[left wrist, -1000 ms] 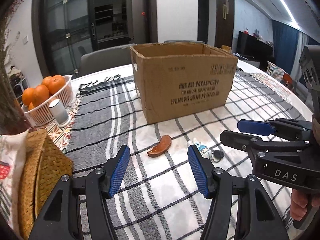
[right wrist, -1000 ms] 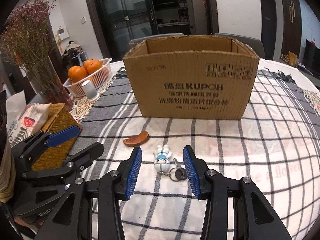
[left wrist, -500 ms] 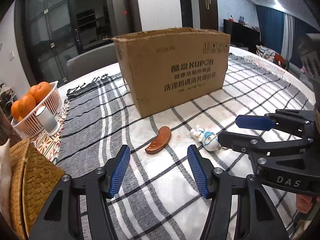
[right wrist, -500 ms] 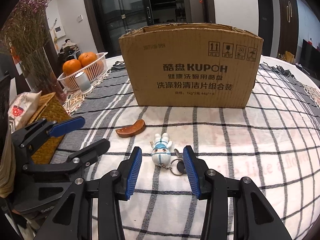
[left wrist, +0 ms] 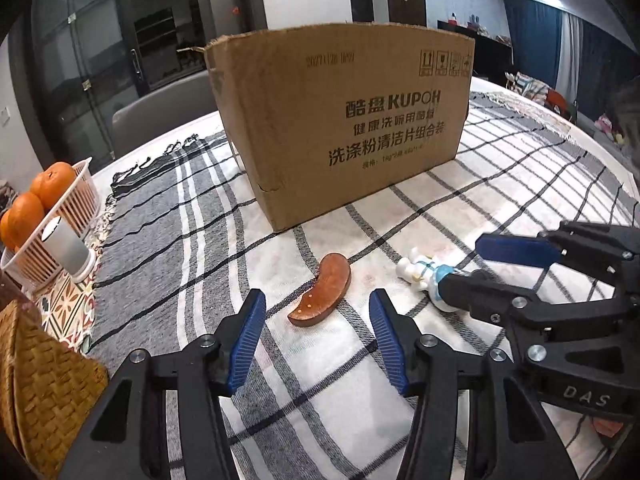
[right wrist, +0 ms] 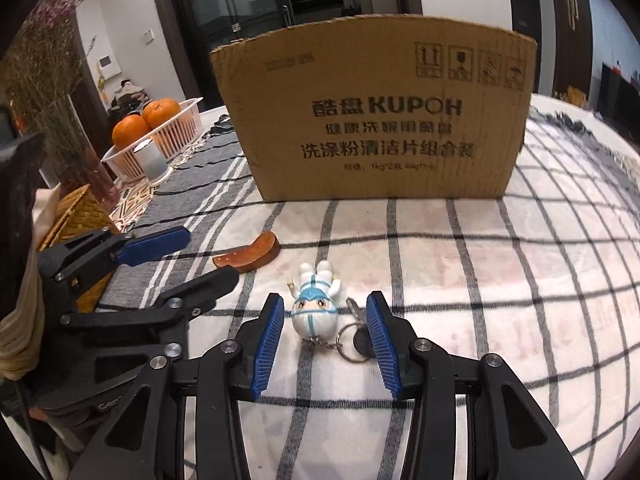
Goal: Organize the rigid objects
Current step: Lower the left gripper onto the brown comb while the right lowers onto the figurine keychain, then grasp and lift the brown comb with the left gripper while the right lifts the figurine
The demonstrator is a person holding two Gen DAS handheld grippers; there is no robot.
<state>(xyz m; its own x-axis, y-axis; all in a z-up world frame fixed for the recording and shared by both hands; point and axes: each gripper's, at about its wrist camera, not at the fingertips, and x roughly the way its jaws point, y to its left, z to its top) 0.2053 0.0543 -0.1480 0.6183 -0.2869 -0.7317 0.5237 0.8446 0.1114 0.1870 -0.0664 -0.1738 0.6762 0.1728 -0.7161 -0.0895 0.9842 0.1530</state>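
A brown curved wooden piece (left wrist: 322, 296) (right wrist: 252, 256) lies on the checked cloth, just ahead of my left gripper (left wrist: 317, 305) (right wrist: 212, 256). That gripper's jaws are closing, and the blue pads stand clear of the piece on both sides. A small white-and-blue figurine (right wrist: 316, 308) (left wrist: 418, 272) with a key ring (right wrist: 354, 344) lies between the pads of my right gripper (right wrist: 325, 300) (left wrist: 460, 265), which is open and not touching it. An open cardboard box (left wrist: 344, 128) (right wrist: 376, 120) stands on the cloth behind both objects.
A white basket of oranges (left wrist: 60, 208) (right wrist: 160, 140) and a white cylinder (left wrist: 66, 248) sit at the far left. A wicker box (left wrist: 36, 380) is near the left gripper. A vase of dried flowers (right wrist: 68, 132) stands left. The table edge curves at right.
Both grippers have sunk toward the table and come nearer their objects. The left jaws have narrowed a little around the wooden piece. The box's inside is no longer visible.
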